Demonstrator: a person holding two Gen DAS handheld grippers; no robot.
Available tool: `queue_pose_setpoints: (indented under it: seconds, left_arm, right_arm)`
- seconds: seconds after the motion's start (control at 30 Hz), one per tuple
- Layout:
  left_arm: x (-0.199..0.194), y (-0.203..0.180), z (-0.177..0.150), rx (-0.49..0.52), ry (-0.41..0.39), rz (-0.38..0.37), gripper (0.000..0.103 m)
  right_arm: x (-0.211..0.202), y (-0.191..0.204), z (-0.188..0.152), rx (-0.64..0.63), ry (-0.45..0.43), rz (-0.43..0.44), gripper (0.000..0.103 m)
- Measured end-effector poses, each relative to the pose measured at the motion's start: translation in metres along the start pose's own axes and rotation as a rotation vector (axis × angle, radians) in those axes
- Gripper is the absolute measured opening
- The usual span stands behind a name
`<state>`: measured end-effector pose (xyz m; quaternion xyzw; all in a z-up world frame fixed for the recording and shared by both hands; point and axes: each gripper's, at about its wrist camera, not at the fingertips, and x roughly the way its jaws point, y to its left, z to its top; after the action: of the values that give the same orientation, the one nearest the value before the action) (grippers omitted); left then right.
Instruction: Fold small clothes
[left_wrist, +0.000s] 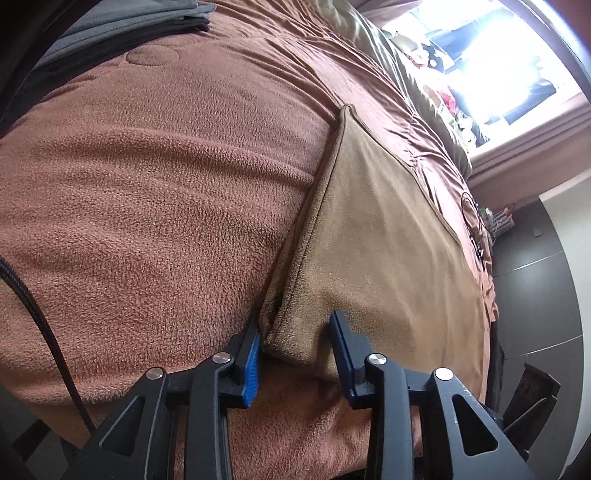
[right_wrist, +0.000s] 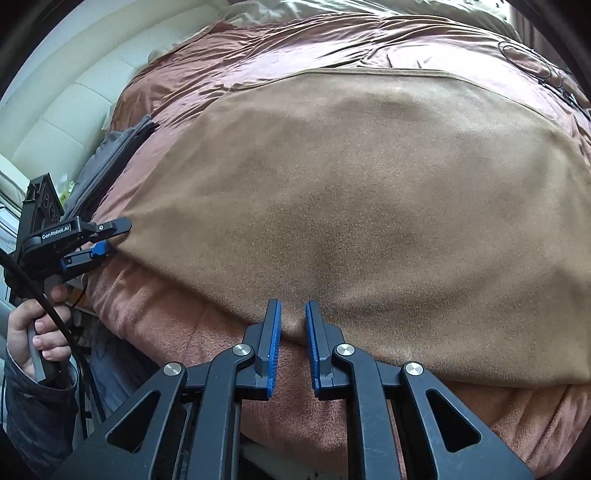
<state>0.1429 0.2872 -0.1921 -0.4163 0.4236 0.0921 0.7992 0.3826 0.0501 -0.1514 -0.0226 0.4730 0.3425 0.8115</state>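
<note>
My right gripper (right_wrist: 293, 319) is nearest; its jaws are nearly closed and pinch a small pucker of the tan cloth (right_wrist: 351, 206) at its near hem, so I read that as a grip. My left gripper (left_wrist: 295, 332) sits at the cloth's near-left corner; its jaws stand partly open with the folded corner bunched between them; one blue pad touches the cloth, but I cannot tell whether the other presses on it; seen from the right wrist, its fingers straddle that same corner (right_wrist: 107, 240), and a hand (right_wrist: 37, 332) grips its handle below.

The cloth itself lies spread on the fleece blanket (left_wrist: 147, 203), mostly flat; along its left edge I see a doubled hem, which suggests one layer already lies over another, though I cannot be sure how many folds are in. My judgement: both near corners are being taken up, and the fold away from me is not yet made; smoothing and any further halving remain.

Beyond the cloth, the blanket is rumpled into ridges, which could catch the far edge as it lands; left of the cloth lies a grey folded garment (right_wrist: 110, 155), near its far-left corner but clear of it; a black cable (left_wrist: 40, 332) trails left of the cloth, by the left gripper, and might drag; past the cloth's far edge are olive bedding (left_wrist: 399, 74) and a bright window (left_wrist: 498, 55).
</note>
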Motion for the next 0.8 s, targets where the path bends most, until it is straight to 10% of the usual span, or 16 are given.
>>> queue_pose_setpoints:
  seconds: [0.1,0.8]
  left_arm:
    - [0.0,0.004,-0.002,-0.004,-0.005,-0.012,0.013]
    - [-0.013,0.014,-0.023,-0.056,-0.084,-0.022,0.011]
  right_arm:
    - [0.004,-0.002,0.004,0.007,0.002,-0.011,0.005]
    - [0.045,-0.026,0.088,0.028,0.02,-0.101,0.002]
